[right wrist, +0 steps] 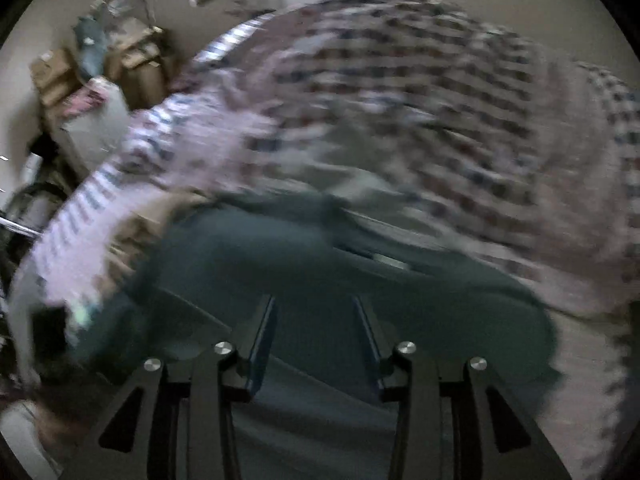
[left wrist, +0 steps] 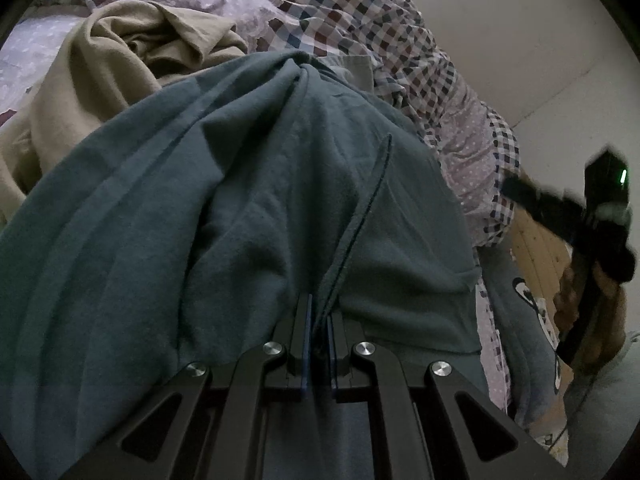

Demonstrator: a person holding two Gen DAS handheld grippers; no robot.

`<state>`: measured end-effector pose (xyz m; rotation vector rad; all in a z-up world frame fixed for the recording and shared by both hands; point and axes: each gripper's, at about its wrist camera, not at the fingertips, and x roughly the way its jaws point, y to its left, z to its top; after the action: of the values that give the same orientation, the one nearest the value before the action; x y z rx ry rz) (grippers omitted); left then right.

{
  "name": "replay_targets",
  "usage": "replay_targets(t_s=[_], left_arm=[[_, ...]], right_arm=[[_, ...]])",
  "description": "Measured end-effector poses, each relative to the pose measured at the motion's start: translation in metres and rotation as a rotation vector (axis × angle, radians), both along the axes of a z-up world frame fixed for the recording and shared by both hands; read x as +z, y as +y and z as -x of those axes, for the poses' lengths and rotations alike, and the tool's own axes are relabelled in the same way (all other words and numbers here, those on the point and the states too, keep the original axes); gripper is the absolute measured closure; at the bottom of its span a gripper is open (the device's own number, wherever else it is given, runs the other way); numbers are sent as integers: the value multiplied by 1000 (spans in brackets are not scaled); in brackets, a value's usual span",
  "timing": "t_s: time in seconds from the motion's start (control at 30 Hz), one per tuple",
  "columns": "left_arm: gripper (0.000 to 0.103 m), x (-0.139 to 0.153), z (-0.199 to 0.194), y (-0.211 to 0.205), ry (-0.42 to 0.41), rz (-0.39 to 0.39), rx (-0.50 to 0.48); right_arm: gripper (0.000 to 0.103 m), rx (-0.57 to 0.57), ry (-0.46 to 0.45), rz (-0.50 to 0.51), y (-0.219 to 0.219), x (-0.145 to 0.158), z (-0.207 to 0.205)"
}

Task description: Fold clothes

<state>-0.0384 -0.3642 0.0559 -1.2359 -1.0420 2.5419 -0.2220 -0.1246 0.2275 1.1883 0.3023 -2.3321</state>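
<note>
While the left gripper is pinching an edge of the teal garment with its jaws pressed together on the cloth, the right gripper is hanging above the same garment with jaws spread and nothing between them. The garment is lying bunched on the bed, beside a tan garment. To fold well, the right one is probably needing a matching edge or corner, so both can be drawing the cloth taut and flat before any crease.
</note>
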Motion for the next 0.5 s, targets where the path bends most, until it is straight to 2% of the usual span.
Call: replay_targets(t_s=[0.1, 0.2, 0.23, 0.3, 0.4, 0.5], left_arm=[[97, -1, 1, 1, 1, 15, 6], [97, -1, 1, 2, 3, 28, 12], [97, -1, 1, 2, 4, 33, 14], [97, -1, 1, 3, 4, 42, 15], [97, -2, 1, 3, 5, 53, 14], [97, -1, 2, 4, 6, 64, 15]], right_arm=[[61, -52, -6, -134, 53, -13, 4], [61, -170, -58, -178, 111, -30, 12], [61, -233, -73, -164, 131, -34, 16], [60, -399, -99, -67, 175, -37, 22], [58, -604, -154, 176, 231, -47, 24], [58, -689, -191, 308, 258, -65, 27]])
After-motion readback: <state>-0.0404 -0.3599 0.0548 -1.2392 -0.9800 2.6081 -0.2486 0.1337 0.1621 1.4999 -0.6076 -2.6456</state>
